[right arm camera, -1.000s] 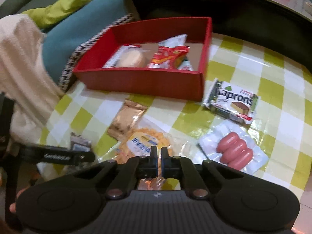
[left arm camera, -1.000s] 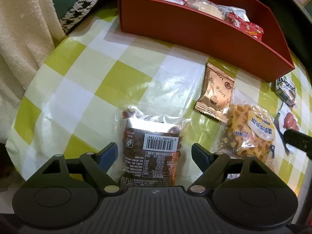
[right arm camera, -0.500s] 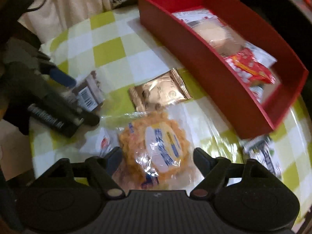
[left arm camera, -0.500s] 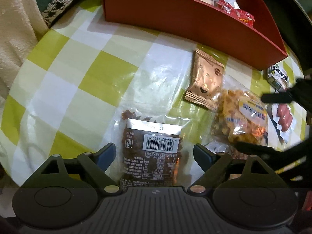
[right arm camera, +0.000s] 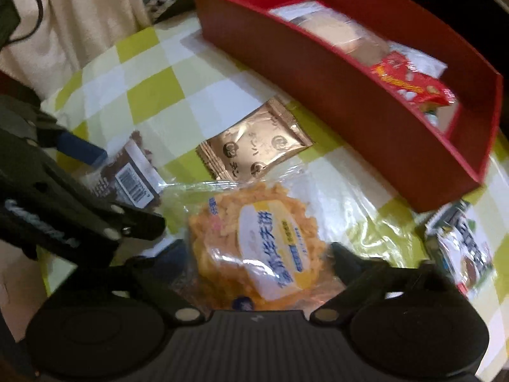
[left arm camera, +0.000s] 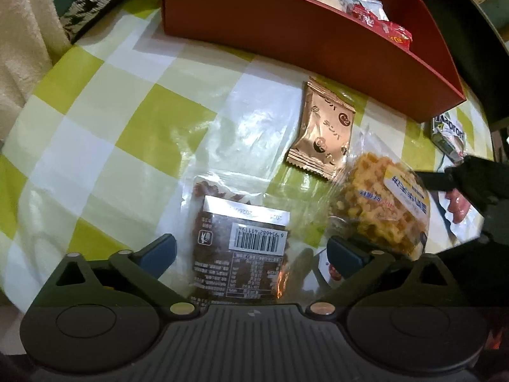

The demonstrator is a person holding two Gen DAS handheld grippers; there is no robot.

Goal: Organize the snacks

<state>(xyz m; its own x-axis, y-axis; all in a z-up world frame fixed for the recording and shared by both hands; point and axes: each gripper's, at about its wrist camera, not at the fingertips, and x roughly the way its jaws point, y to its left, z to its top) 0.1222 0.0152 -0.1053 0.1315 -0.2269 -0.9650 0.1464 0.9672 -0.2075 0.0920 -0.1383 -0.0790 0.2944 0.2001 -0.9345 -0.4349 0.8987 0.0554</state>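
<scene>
My left gripper (left arm camera: 251, 253) is open, its jaws on either side of a dark snack pack with a barcode (left arm camera: 241, 248) lying on the checked tablecloth (left arm camera: 105, 146). My right gripper (right arm camera: 257, 261) is open, its jaws on either side of a round yellow waffle pack (right arm camera: 257, 242), which also shows in the left wrist view (left arm camera: 381, 210). A copper sachet (left arm camera: 323, 133) lies between the packs and the red box (left arm camera: 318, 41). The box holds several snacks (right arm camera: 410, 82). The left gripper's body shows in the right wrist view (right arm camera: 47, 197).
A Kaprons wafer pack (left arm camera: 448, 135) lies by the box's right end. A sausage pack (left arm camera: 458, 203) lies at the far right, partly hidden by the right gripper. A cream blanket (left arm camera: 22, 47) hangs past the table's left edge.
My right gripper opened from shut and swung over to the waffle pack, now closer to it. My left gripper crept forward over the barcode pack and stayed open.
</scene>
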